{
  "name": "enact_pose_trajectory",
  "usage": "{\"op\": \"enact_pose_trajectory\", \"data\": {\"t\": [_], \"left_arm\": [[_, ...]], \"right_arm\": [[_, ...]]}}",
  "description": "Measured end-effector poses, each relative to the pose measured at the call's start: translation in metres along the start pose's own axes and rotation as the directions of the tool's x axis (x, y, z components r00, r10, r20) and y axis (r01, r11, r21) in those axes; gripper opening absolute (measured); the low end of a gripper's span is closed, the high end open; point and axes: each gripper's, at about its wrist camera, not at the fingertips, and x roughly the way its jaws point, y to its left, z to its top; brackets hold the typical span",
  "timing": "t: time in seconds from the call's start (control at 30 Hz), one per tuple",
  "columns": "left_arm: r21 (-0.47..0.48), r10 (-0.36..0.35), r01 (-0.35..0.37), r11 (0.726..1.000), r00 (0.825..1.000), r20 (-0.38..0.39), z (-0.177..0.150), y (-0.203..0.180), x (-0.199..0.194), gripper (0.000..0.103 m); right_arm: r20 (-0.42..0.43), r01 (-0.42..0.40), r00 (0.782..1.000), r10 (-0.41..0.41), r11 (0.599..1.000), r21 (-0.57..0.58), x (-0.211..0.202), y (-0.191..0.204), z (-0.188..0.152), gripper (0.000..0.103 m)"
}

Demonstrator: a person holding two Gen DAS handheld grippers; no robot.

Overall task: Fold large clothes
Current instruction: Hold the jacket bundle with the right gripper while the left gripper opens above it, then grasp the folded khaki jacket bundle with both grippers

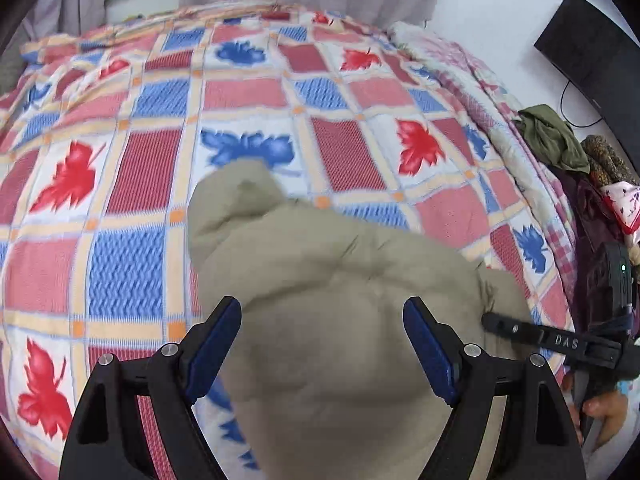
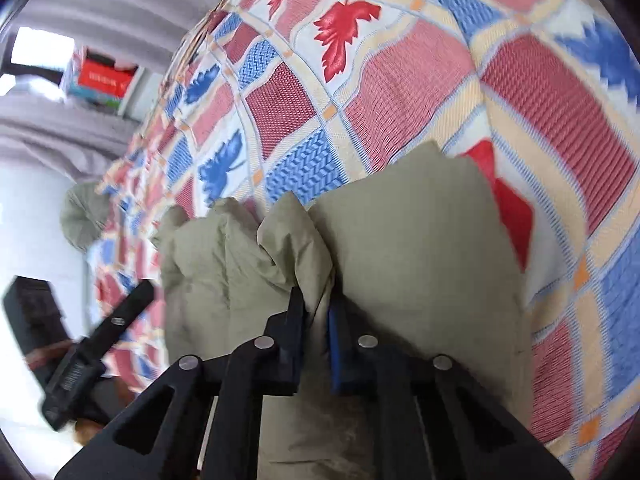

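While the right tool (image 2: 316, 320) is clenched on a bunched fold of the khaki jacket (image 2: 400, 248), its two fingers pressed close with the padded cloth squeezed between them, the left tool (image 1: 322, 320) is released, its blue-padded fingers (image 1: 216, 344) spread wide on either side of the same jacket (image 1: 340, 300) and not pinching it. From the left wrist view the jacket is a puffy mound lying on the bed, rising between the spread fingers, with a rounded lobe reaching farther up the bed away from the tool. Seen from the right wrist, the jacket drapes in thick folds around the clenched fingers, and the other tool's black finger shows to the left of the jacket. Under the jacket lies a checked bedspread (image 1: 240, 92) with red and blue leaf prints. Beyond the bedspread's right edge sit an olive-green garment (image 1: 554, 136) and a black screen (image 1: 592, 52) against the white wall.
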Motion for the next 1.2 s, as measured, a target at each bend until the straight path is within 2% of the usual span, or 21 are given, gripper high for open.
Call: {"op": "enact_pose_trajectory", "data": {"t": [0.1,0.17,0.23,0.4,0.53,0.73,0.8,1.0,1.07,1.2], "left_arm": [[-0.008,-0.01,0.009,1.0,0.998,-0.068,-0.018,0.002,0.018,0.083],[0.025,0.004,-0.002,1.0,0.998,-0.059,-0.023,-0.006,0.026,0.084],[0.038,0.008,-0.005,0.999,0.998,-0.065,-0.022,-0.011,0.036,0.094],[0.045,0.022,-0.018,0.999,0.995,-0.092,-0.018,-0.016,0.048,0.097],[0.039,0.023,-0.019,0.999,0.994,-0.111,-0.019,-0.011,0.047,0.097],[0.006,0.019,-0.019,1.0,0.992,-0.123,-0.021,-0.003,0.042,0.097],[0.003,0.024,-0.024,1.0,0.992,-0.124,-0.021,-0.002,0.04,0.097],[0.002,0.039,-0.039,0.999,0.991,-0.13,-0.023,-0.001,0.032,0.097],[0.003,0.045,-0.045,0.999,0.99,-0.132,-0.025,0.001,0.028,0.097],[0.003,0.047,-0.047,0.999,0.99,-0.133,-0.029,0.003,0.02,0.097]], "right_arm": [[0.006,0.117,0.993,-0.117,0.989,-0.089,0.001,0.0,-0.005,0.008],[0.004,0.153,0.988,-0.153,0.983,-0.104,0.005,-0.007,-0.006,0.007],[0.003,0.175,0.984,-0.175,0.979,-0.104,0.009,-0.017,-0.007,0.003],[0.007,0.247,0.968,-0.249,0.959,-0.142,0.024,-0.024,-0.001,0.002],[0.002,0.238,0.971,-0.24,0.963,-0.123,0.019,-0.025,-0.004,0.003],[0.015,0.248,0.969,-0.248,0.962,-0.11,-0.014,-0.015,-0.023,0.005],[0.03,0.236,0.972,-0.234,0.967,-0.096,-0.029,-0.011,-0.032,0.009],[0.07,0.174,0.983,-0.169,0.981,-0.085,-0.059,0.007,-0.06,0.009],[0.058,0.164,0.986,-0.159,0.98,-0.11,-0.058,0.014,-0.068,0.009],[0.014,0.209,0.978,-0.21,0.969,-0.132,-0.041,0.01,-0.084,0.009]]}}
